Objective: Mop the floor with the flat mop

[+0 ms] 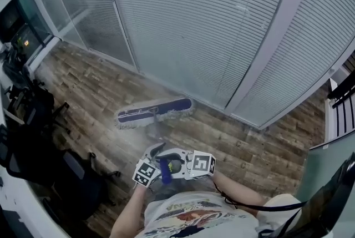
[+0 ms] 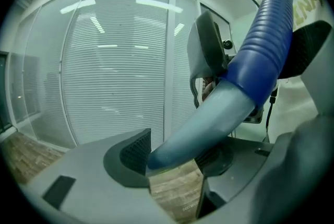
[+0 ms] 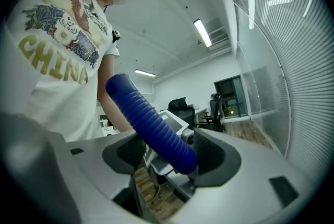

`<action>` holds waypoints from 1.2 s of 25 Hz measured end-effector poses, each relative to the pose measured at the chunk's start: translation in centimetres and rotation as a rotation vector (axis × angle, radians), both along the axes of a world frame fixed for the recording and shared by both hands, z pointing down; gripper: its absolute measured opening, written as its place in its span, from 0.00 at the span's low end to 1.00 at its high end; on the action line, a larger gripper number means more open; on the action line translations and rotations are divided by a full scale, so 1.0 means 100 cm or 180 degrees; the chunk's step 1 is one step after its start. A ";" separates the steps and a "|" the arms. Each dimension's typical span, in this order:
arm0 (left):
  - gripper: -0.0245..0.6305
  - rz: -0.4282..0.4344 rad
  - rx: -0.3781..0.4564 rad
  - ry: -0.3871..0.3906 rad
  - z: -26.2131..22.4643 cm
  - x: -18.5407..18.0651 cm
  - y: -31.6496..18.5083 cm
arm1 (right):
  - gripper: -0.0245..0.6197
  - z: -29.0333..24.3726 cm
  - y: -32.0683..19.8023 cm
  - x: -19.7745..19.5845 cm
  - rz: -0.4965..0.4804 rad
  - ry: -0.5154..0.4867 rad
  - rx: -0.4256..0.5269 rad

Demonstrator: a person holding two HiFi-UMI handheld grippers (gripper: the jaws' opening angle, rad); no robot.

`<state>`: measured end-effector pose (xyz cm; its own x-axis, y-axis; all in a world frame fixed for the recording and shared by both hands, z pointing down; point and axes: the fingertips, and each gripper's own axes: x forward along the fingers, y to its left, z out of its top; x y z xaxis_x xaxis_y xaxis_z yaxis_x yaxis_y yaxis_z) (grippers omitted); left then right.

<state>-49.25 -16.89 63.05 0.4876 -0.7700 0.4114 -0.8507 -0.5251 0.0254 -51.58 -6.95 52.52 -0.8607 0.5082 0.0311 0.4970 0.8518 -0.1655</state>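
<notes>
Mop head [image 1: 155, 111] lies flat on the wood-plank floor [image 1: 244, 148], a little left of centre in the head view. Its long side runs just beside the foot of the glass wall [image 1: 194, 26], which has closed blinds behind it. Near the bottom centre of that view, both grippers sit close together in front of the person's printed shirt [image 1: 188, 219], with the blue ribbed grip [image 1: 165, 174] between them.

In the left gripper view, the left gripper [image 2: 175, 159] has its fingers [image 2: 136, 149] pinching the pale grey-blue pole [image 2: 209, 113]. The pole crosses the frame from lower centre to upper right, where the ribbed grip begins.

In the right gripper view, the right gripper [image 3: 166, 154] has its fingers [image 3: 214, 154] clamped on the ribbed grip, which slants from the centre up to the left, toward the shirt. The right gripper holds further from the mop head than the left gripper does.

Black office chairs [image 1: 33, 120] stand along the left edge of the head view, well apart from the mop head.
</notes>
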 end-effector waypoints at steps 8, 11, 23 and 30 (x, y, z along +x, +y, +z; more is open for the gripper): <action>0.36 0.0194 -0.0010 0.0044 0.003 -0.105 -0.105 | 0.44 0.006 -0.110 -0.110 0.0330 0.0079 0.0009; 0.36 0.0214 0.0022 0.0092 -0.001 -0.141 -0.141 | 0.44 0.002 -0.147 -0.147 0.0414 0.0068 -0.0010; 0.37 0.0200 0.0132 0.0279 -0.009 -0.204 -0.196 | 0.44 -0.002 -0.204 -0.212 0.0617 0.0077 0.0039; 0.37 0.0268 0.0080 0.0182 0.001 -0.196 -0.182 | 0.44 0.008 -0.188 -0.205 0.0590 0.0171 0.0099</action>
